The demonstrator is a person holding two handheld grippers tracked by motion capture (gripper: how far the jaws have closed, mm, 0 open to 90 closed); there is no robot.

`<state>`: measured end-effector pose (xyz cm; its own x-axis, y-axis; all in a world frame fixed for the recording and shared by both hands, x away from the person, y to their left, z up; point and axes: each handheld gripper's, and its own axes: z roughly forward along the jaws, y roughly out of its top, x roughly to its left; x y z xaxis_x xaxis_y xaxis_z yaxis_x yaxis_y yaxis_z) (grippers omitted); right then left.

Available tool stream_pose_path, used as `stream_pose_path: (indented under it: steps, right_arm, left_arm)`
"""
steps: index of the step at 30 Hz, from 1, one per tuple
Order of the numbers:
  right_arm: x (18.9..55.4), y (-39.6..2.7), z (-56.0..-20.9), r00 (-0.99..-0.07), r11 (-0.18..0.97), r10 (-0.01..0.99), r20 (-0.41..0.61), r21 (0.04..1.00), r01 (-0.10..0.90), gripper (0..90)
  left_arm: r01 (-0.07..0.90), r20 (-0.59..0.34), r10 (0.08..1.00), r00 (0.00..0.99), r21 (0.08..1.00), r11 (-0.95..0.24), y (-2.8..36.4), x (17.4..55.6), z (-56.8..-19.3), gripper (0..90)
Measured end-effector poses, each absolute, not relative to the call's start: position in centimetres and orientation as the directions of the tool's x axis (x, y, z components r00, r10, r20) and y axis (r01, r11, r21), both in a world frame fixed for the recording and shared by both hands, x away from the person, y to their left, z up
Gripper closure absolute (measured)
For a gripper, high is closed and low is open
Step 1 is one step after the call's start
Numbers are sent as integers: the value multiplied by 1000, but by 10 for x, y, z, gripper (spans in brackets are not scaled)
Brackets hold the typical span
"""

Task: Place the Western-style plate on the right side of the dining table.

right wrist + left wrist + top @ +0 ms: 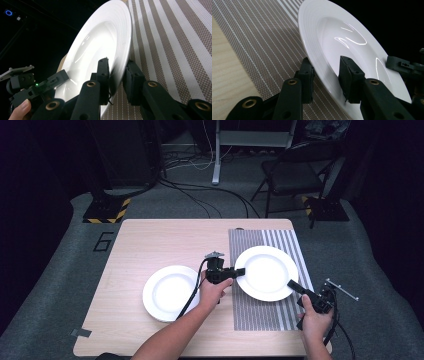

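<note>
Your left gripper (325,80) has its jaws astride the left rim of the plate (267,272), one above, one under, apparently clamped. Your right gripper (117,75) does likewise at the plate's near right rim. The plate sits over the striped mat (260,312) by the table's (135,245) right edge; whether it's lifted, can't tell. Second plate (170,292) lies near the left. Risk: glossy rim slips if one hand rises faster, tilting it.
</note>
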<state>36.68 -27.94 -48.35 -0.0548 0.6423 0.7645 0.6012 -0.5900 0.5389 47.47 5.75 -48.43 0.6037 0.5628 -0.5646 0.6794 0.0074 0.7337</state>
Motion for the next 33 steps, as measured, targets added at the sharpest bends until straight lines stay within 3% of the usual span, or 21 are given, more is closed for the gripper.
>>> stream_pose_path:
  steps: [33]
  right_arm:
    - [388, -288, -502, -51, -554, 665, 745, 538, 636, 753]
  left_arm:
    - [711, -572, 594, 566, 703, -1, 46, 495, -509, 658]
